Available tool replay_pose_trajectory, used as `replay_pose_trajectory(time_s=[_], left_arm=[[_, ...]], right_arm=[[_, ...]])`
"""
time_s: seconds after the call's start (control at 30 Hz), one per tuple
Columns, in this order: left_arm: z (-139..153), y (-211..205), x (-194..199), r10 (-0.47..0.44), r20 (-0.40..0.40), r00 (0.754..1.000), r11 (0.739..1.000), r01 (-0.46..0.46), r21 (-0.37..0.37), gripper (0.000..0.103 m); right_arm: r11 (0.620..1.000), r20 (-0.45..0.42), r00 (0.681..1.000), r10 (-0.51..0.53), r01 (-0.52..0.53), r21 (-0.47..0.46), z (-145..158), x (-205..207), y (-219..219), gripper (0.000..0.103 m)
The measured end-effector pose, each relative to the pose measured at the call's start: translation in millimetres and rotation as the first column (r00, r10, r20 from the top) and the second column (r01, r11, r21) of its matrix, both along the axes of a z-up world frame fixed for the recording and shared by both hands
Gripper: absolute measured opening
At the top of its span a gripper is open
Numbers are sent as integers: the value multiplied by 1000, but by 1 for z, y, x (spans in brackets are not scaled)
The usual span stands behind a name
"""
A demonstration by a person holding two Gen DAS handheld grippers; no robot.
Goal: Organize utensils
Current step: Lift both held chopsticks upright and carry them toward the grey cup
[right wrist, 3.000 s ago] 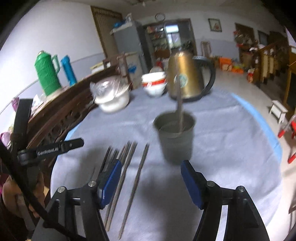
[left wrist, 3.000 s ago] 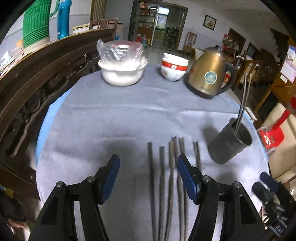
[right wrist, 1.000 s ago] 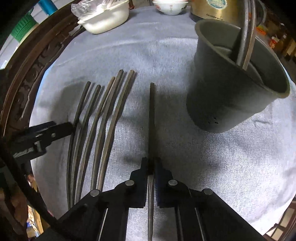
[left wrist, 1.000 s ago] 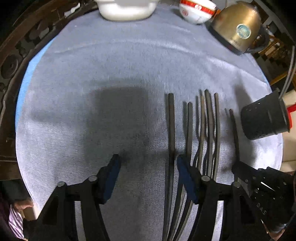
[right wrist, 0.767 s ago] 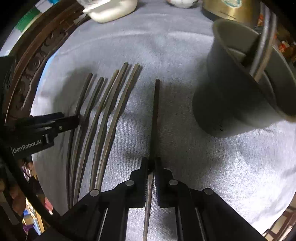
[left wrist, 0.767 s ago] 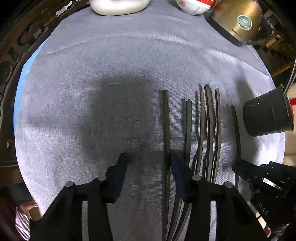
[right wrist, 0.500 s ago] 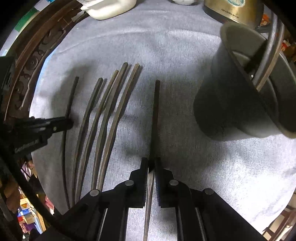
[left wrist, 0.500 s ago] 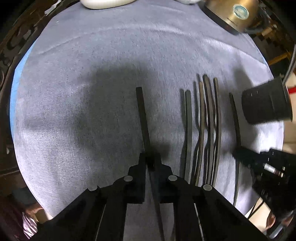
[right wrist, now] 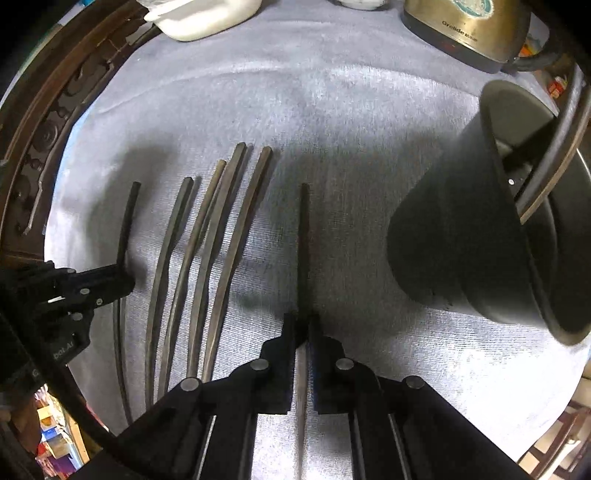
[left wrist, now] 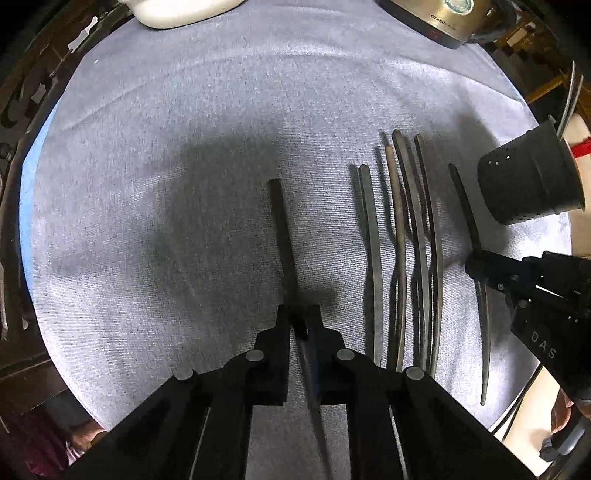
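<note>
Several dark chopsticks (left wrist: 400, 236) lie side by side on the grey cloth. My left gripper (left wrist: 299, 319) is shut on one chopstick (left wrist: 282, 229), which stands apart to the left of the row. My right gripper (right wrist: 303, 326) is shut on another chopstick (right wrist: 304, 236), to the right of the row (right wrist: 210, 258). A dark utensil cup (right wrist: 476, 221) with two chopsticks leaning in it stands just right of that chopstick. The cup (left wrist: 532, 181) also shows at the right edge of the left wrist view, and the right gripper (left wrist: 476, 264) shows below it.
A gold kettle (right wrist: 472, 26) and a white lidded bowl (right wrist: 207, 14) stand at the far side of the round table. A carved wooden rail (right wrist: 48, 122) curves along the left. The left gripper (right wrist: 122, 280) shows at the left of the right wrist view.
My left gripper shut on the leftmost chopstick and drew it away to the left of the row. My right gripper stayed shut on its chopstick and shifted closer to the cup.
</note>
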State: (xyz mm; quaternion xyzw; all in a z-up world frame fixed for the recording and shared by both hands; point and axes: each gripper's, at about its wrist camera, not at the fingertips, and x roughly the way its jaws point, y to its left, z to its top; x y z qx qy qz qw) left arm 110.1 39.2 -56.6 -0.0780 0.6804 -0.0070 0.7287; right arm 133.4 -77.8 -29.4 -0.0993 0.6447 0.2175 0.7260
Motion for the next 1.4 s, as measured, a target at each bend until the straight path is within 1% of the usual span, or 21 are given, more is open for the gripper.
replay_pose_trajectory(time_s=[0.1, 0.17, 0.23, 0.3, 0.33, 0.4, 0.43, 0.47, 0.5, 0.53, 0.6, 0.67, 0.73, 0.77, 0.8, 0.83, 0.93, 1.0, 1.1, 1.23, 1.4], left_arm=[[6, 18, -13, 54, 38, 998, 998, -53, -40, 7], [18, 30, -21, 103, 94, 990, 993, -96, -71, 7], [39, 41, -30, 157, 184, 970, 986, -142, -89, 7], [63, 49, -42, 201, 300, 932, 978, -175, -113, 7], [73, 51, -47, 220, 348, 911, 975, -191, -114, 7], [92, 54, -58, 259, 445, 857, 966, -233, -114, 7], [100, 54, -64, 274, 505, 818, 962, -241, -131, 7], [106, 52, -68, 276, 549, 789, 960, -255, -116, 7], [110, 50, -69, 272, 591, 759, 958, -270, -94, 7], [111, 49, -73, 268, 628, 731, 957, -276, -87, 7], [114, 42, -77, 253, 688, 681, 954, -293, -61, 7], [107, 40, -79, 258, 725, 639, 950, -303, -71, 7], [107, 37, -81, 259, 771, 582, 943, -324, -73, 7], [106, 35, -83, 252, 792, 556, 940, -334, -65, 7], [103, 33, -83, 241, 803, 545, 940, -337, -53, 7], [102, 34, -82, 237, 805, 544, 940, -337, -49, 7], [95, 33, -87, 227, 810, 541, 939, -343, -35, 7], [95, 32, -96, 213, 827, 520, 937, -349, -22, 7], [98, 31, -113, 196, 842, 502, 939, -343, -14, 7], [106, 31, -140, 205, 848, 488, 940, -339, -32, 7], [112, 34, -170, 223, 845, 486, 944, -323, -63, 7]], right_arm=[[997, 43, 999, -25, 22, 78, 13, -16, -9, 6], [987, 113, 992, -53, 35, 158, 33, -30, -18, 6], [970, 190, 977, -95, 48, 238, 54, -46, -30, 6], [946, 268, 951, -154, 64, 317, 70, -62, -47, 6], [928, 316, 927, -203, 80, 363, 80, -71, -59, 6], [896, 406, 864, -297, 105, 432, 94, -87, -80, 6], [877, 442, 828, -345, 117, 465, 100, -94, -90, 6], [864, 482, 784, -390, 130, 487, 106, -99, -100, 6], [857, 512, 753, -414, 132, 498, 112, -104, -104, 6], [851, 564, 696, -444, 130, 510, 114, -111, -108, 6], [850, 632, 609, -479, 142, 507, 114, -117, -113, 6], [849, 671, 548, -499, 153, 506, 115, -118, -119, 6], [855, 696, 518, -498, 162, 492, 110, -116, -119, 6], [856, 702, 507, -499, 164, 490, 108, -115, -120, 6], [860, 712, 497, -495, 165, 483, 107, -115, -123, 6], [865, 720, 494, -488, 165, 473, 105, -115, -123, 6], [879, 731, 502, -463, 156, 450, 93, -125, -123, 6], [887, 752, 483, -449, 144, 438, 89, -142, -126, 6], [886, 748, 488, -449, 133, 445, 89, -155, -132, 6], [886, 746, 495, -446, 126, 446, 92, -172, -138, 6], [877, 727, 510, -460, 134, 461, 95, -191, -146, 6]])
